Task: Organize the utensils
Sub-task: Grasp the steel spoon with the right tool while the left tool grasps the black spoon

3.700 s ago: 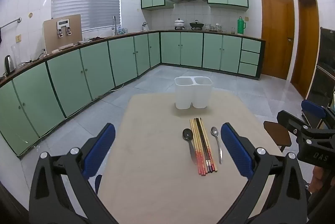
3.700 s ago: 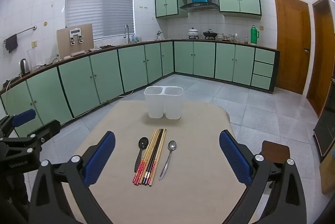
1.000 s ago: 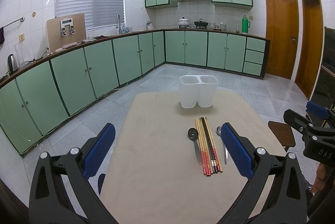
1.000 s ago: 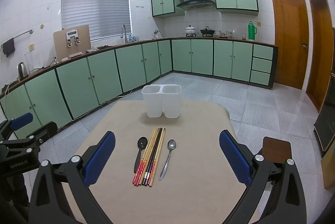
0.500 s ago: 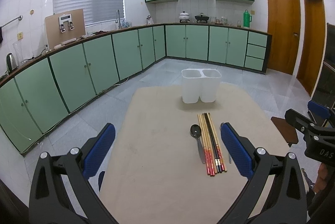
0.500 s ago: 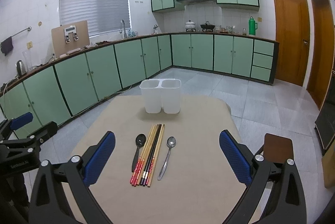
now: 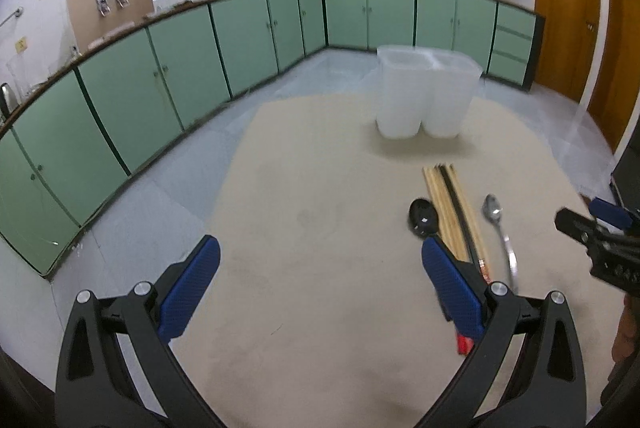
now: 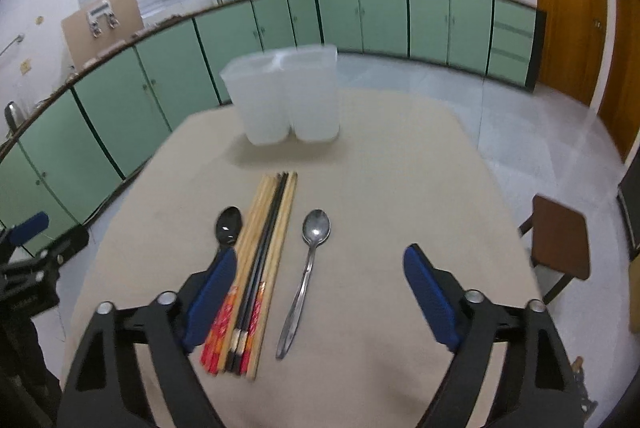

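A white two-compartment holder (image 8: pixel 282 96) stands at the far side of the beige table (image 8: pixel 400 168); it also shows in the left wrist view (image 7: pixel 426 96). In front of it lie a bundle of chopsticks (image 8: pixel 260 260), a black spoon (image 8: pixel 229 224) to their left and a metal spoon (image 8: pixel 308 268) to their right. My right gripper (image 8: pixel 316 292) is open above the metal spoon's handle, holding nothing. My left gripper (image 7: pixel 320 288) is open and empty over bare table, left of the black spoon (image 7: pixel 422 216), the chopsticks (image 7: pixel 452 212) and the metal spoon (image 7: pixel 500 228).
A brown wooden stool (image 8: pixel 560 236) stands off the table's right edge. Green cabinets (image 8: pixel 160 84) line the far walls, with tiled floor between them and the table. The right gripper's body (image 7: pixel 600 240) shows at the right edge of the left wrist view.
Both grippers have moved forward and lower toward the table. The utensils now lie closer, and the right gripper's fingers now straddle the metal spoon.
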A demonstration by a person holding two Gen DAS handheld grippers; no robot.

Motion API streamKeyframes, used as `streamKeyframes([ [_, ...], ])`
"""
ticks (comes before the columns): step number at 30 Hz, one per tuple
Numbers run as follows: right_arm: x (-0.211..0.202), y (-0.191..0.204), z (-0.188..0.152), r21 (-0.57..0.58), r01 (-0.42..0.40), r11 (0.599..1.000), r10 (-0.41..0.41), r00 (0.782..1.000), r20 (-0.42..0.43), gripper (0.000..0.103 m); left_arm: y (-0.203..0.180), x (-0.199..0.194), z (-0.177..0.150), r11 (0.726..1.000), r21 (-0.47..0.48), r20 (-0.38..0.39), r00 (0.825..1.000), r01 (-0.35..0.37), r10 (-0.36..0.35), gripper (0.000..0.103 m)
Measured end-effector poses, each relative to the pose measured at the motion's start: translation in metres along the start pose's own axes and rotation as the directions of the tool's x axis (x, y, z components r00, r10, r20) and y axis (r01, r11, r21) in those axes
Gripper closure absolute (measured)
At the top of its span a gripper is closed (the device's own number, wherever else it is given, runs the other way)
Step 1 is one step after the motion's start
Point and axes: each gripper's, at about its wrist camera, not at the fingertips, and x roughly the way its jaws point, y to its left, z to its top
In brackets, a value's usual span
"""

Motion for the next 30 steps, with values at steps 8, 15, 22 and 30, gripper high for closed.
streamKeyframes([
  [8, 0.073, -0.005, 0.009, 0.033, 0.001, 0.999, 0.003, 0.992, -0.126, 0.043, -0.011, 0.052, -0.002, 1.000, 0.015, -0.100, 0.995, 0.027, -0.025, 0.005],
  [15, 0.094, 0.003, 0.008, 0.035, -0.020, 0.999, 0.026, 0.984, -0.178, 0.059, -0.014, 0.070, -0.002, 0.999, 0.007, -0.138, 0.989, 0.046, -0.044, 0.005],
  [22, 0.095, 0.007, 0.007, -0.016, -0.005, 1.000, 0.002, 0.987, -0.162, 0.075, -0.037, 0.081, -0.002, 0.994, 0.023, -0.162, 0.982, 0.105, -0.100, 0.005],
  [30, 0.089, -0.006, 0.006, 0.008, -0.022, 1.000, 0.023, 0.986, -0.166, 0.075, -0.064, 0.104, -0.004, 0.993, 0.077, -0.202, 0.976, 0.094, -0.077, 0.005],
])
